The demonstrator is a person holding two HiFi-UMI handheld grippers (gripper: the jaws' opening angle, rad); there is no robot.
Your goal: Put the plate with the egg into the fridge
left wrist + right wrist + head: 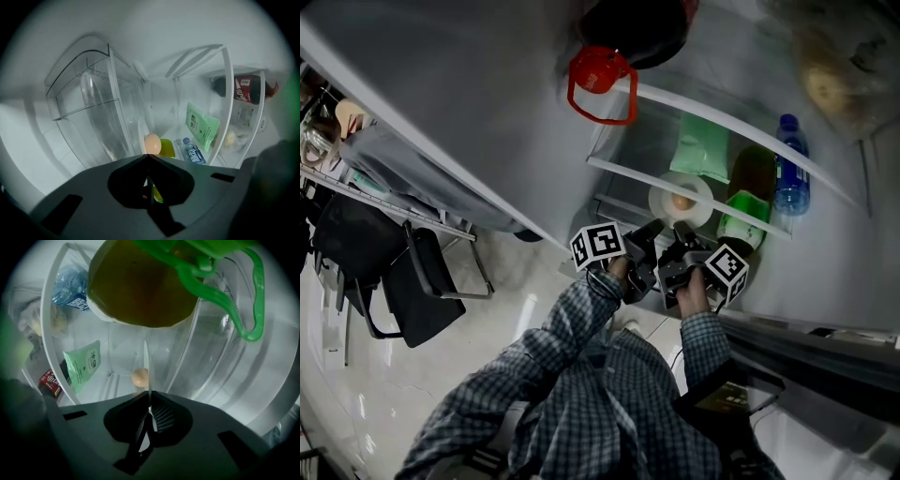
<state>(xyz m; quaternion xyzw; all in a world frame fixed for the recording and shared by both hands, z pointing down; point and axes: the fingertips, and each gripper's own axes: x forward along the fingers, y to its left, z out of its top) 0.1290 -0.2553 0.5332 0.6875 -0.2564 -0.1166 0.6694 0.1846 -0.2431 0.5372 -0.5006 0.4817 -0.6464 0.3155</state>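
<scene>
A white plate (667, 194) with a brown egg (681, 201) on it hangs level inside the open fridge, just above a glass shelf (623, 172). My left gripper (645, 242) and right gripper (682, 239) both grip its near rim. In the left gripper view the plate (141, 133) shows edge-on with the egg (152, 144) beside it, and the left gripper (148, 161) is shut on the rim. In the right gripper view the plate (146, 363) is a thin edge running into the right gripper (149, 401), shut on it, with the egg (140, 377) to its left.
On the same shelf sit a green pouch (701, 148), a dark bottle with a green cap (748, 202) and a blue water bottle (789, 178). A dark jug with a red handle (602, 80) stands higher up. Clear drawers (89, 117) lie to one side. A black chair (412, 281) is on the floor at left.
</scene>
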